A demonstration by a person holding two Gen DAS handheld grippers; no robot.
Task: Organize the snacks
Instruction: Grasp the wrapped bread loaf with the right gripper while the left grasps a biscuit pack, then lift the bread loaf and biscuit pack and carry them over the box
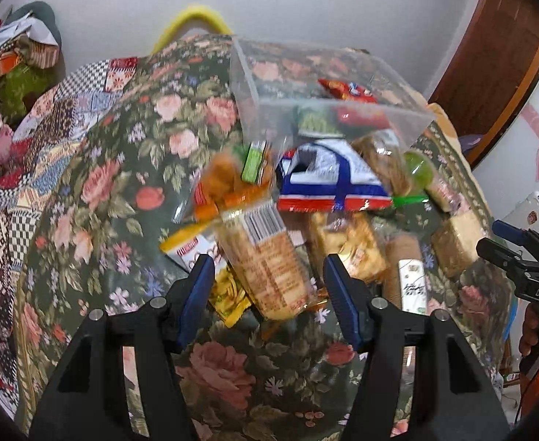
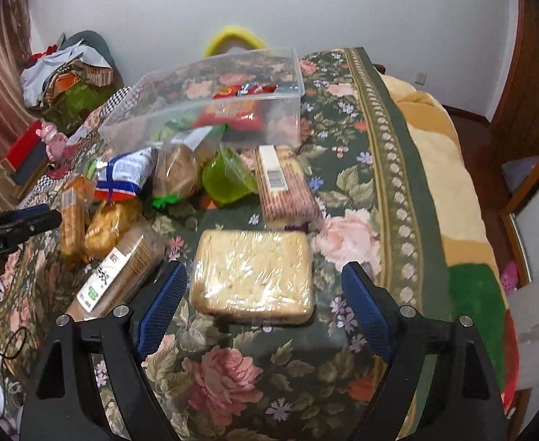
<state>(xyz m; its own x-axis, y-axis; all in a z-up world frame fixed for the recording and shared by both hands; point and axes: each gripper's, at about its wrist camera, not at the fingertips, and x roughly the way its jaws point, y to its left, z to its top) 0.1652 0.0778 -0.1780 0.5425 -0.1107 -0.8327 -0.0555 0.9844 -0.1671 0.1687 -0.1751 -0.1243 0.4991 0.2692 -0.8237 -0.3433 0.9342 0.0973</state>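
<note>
Your left gripper (image 1: 266,275) gaped around a biscuit pack (image 1: 266,257), untouched; your right gripper (image 2: 266,286) spread wide around a wrapped cake (image 2: 253,272).

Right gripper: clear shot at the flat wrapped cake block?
Probably yes. The right gripper is open, the cake block lies alone on the floral cloth between its jaws, nothing on top.

A flowered blanket (image 2: 254,378) covers the bed, with a patchwork quilt (image 1: 31,169) beside it. A pile of clothes (image 2: 67,70) sits by the white wall (image 2: 343,7), near a pink toy (image 2: 51,139).
</note>
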